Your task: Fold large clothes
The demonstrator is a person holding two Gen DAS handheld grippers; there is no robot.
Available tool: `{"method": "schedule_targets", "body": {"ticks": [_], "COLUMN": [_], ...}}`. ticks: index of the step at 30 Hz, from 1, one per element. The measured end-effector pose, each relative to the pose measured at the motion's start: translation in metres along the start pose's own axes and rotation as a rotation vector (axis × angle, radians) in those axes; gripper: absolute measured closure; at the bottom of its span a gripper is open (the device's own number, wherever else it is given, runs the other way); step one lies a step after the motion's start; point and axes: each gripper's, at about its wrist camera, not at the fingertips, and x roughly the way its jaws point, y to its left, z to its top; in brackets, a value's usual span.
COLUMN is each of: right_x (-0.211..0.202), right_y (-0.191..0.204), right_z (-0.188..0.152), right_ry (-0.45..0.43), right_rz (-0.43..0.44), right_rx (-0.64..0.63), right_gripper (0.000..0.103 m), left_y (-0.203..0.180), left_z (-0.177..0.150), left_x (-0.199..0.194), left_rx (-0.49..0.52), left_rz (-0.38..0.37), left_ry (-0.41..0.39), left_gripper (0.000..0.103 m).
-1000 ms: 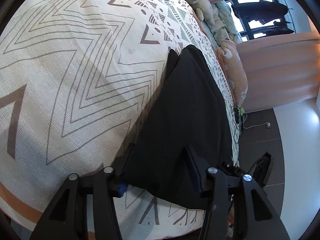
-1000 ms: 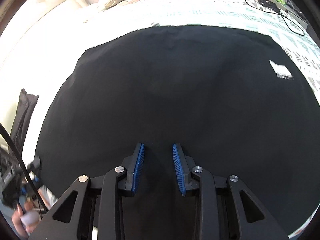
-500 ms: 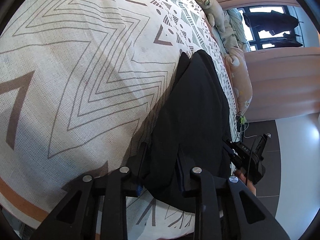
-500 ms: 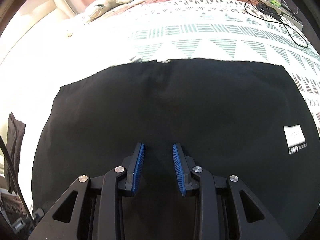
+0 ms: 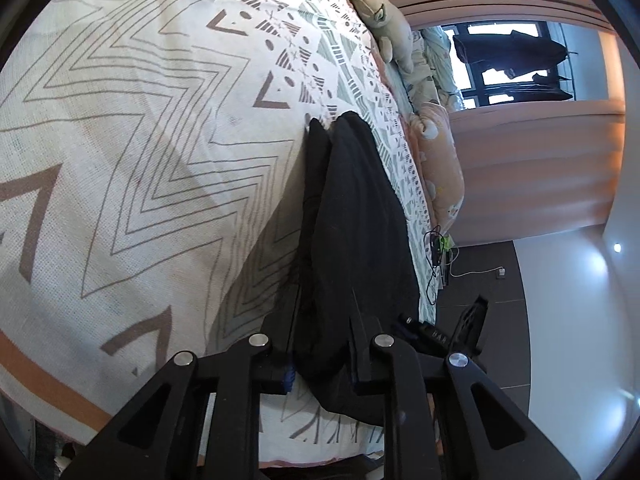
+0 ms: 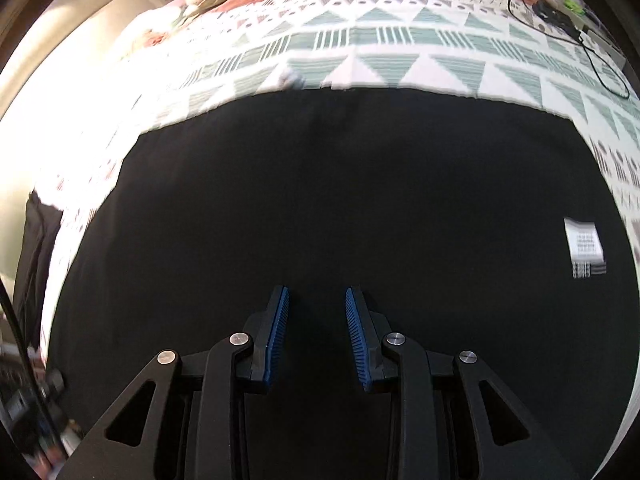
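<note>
Garment: big black piece of clothing [image 5: 356, 216] lying on the bed. In the left wrist view it runs as a dark strip from the middle of the frame down to the bottom centre. In the right wrist view [image 6: 340, 220] it fills pretty much the whole middle and lower part of the frame.

Tag: white printed label [image 6: 585, 246] on the black cloth, far right of the right wrist view, a bit blurry so can't read it.

Left claw: the left gripper [image 5: 320, 344] sits bottom centre of its view, fingers closed in on a bunched fold at the near edge of the black cloth. The fabric is pinched between them and hangs a little below.

Right claw: the right gripper [image 6: 316, 336] is bottom centre of its view with the blue ribbed pads [image 6: 278, 336] clearly apart. There's black cloth behind the gap, nothing gripped. Can't tell if the tips actually touch the fabric.

Bedspread: white blanket with brown zigzags and green triangles [image 5: 140, 140], takes up the whole left half of the left wrist view. Shows as a band across the top in the right wrist view [image 6: 400, 40].

Stuffed toys: a beige plush [image 5: 384, 12] at the top centre and a peach one [image 5: 440, 164] right of centre, along the bed's far edge.

Cable: black cord [image 6: 592, 52] on the bedspread, upper right of the right wrist view.

Window: dark clothes hanging there [image 5: 512, 52], upper right of the left wrist view.
</note>
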Motion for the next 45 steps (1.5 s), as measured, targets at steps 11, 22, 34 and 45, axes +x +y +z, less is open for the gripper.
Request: {"method": "schedule_targets", "body": {"ticks": [11,22,34,45], "right_x": [0.004,0.025,0.023,-0.012], "right_y": [0.014,0.015,0.003,-0.078], "right_z": [-0.091,-0.147,-0.204,-0.235], "right_ry": [0.046,0.040,-0.024,-0.205], "right_rz": [0.072,0.126,0.201,0.249], "right_rx": [-0.028,0.019,0.096,0.260], "right_gripper": [0.076,0.076,0.076,0.043], "left_y": [-0.044,-0.090,-0.177,-0.243], "left_z": [-0.004,-0.017,-0.043,-0.078], "left_x": [-0.014,-0.020,-0.004,0.037], "left_rx": [0.090,0.193,0.364,0.470], "left_rz": [-0.056,-0.117,-0.182,-0.215], "left_ry": [-0.027,-0.017,0.043,0.140], "left_gripper": [0.085,0.087,0.087,0.087]}}
